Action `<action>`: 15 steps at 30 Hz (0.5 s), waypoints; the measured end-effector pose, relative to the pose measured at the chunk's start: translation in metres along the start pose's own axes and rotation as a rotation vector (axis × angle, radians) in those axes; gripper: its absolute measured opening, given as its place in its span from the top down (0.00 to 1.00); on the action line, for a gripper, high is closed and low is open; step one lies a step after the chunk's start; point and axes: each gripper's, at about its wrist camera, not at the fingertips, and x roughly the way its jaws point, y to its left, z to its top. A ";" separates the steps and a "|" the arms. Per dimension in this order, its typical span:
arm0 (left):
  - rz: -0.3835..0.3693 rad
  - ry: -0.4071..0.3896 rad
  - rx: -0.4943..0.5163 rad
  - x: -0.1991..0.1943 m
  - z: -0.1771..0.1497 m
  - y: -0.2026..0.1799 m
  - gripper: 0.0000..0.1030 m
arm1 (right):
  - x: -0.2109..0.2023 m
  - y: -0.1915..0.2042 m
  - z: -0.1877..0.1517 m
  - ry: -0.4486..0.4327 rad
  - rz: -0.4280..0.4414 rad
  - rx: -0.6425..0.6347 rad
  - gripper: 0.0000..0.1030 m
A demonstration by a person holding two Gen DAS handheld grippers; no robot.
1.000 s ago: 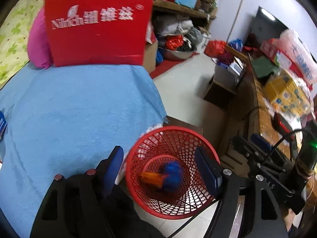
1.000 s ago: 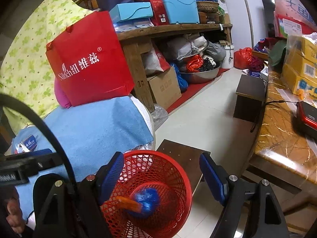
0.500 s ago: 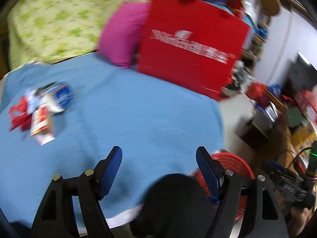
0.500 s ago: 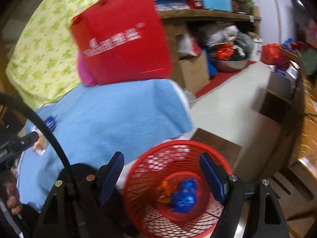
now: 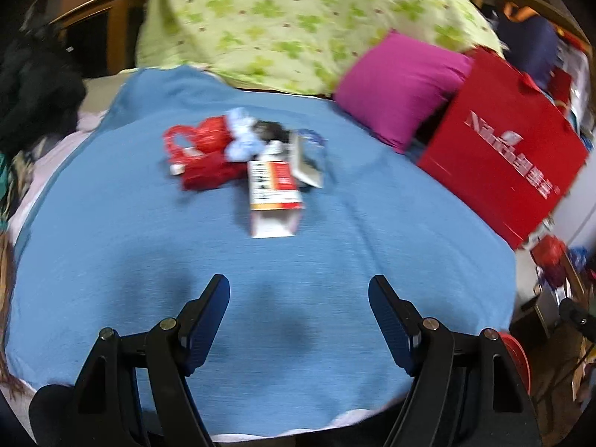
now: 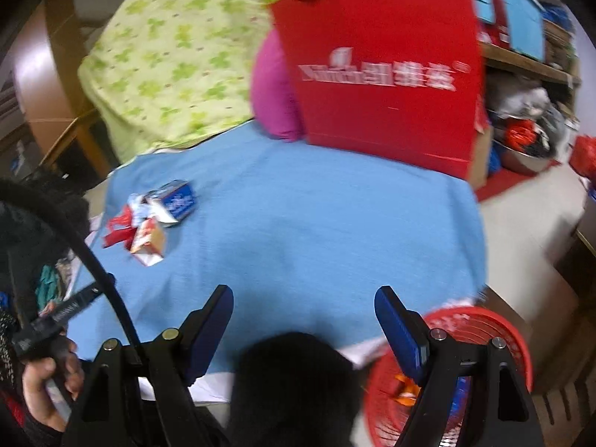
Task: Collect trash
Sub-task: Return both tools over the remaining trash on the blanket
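Trash pile (image 5: 247, 156) lies well ahead of open left gripper (image 5: 298, 320).

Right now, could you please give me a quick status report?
Left tool open, empty; right tool open, empty. Trash pile on blue blanket, untouched. Basket by the bed. Path clear.

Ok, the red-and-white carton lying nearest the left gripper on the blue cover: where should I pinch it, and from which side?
Grip the red-and-white carton across its narrow width near the open white flap end that faces the left gripper. It lies flat and lengthwise toward you, apart from the wrappers on that end, so probably come straight ahead and down, one finger on each long side.
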 end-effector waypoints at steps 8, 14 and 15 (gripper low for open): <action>0.053 -0.038 -0.056 -0.007 0.000 0.039 0.25 | 0.012 0.068 0.009 0.026 0.058 -0.089 0.21; 0.071 -0.045 -0.106 -0.007 0.001 0.057 0.25 | 0.011 0.083 0.008 0.022 0.086 -0.108 0.21; 0.076 -0.046 -0.116 -0.007 0.001 0.059 0.25 | 0.013 0.082 0.008 0.021 0.088 -0.102 0.21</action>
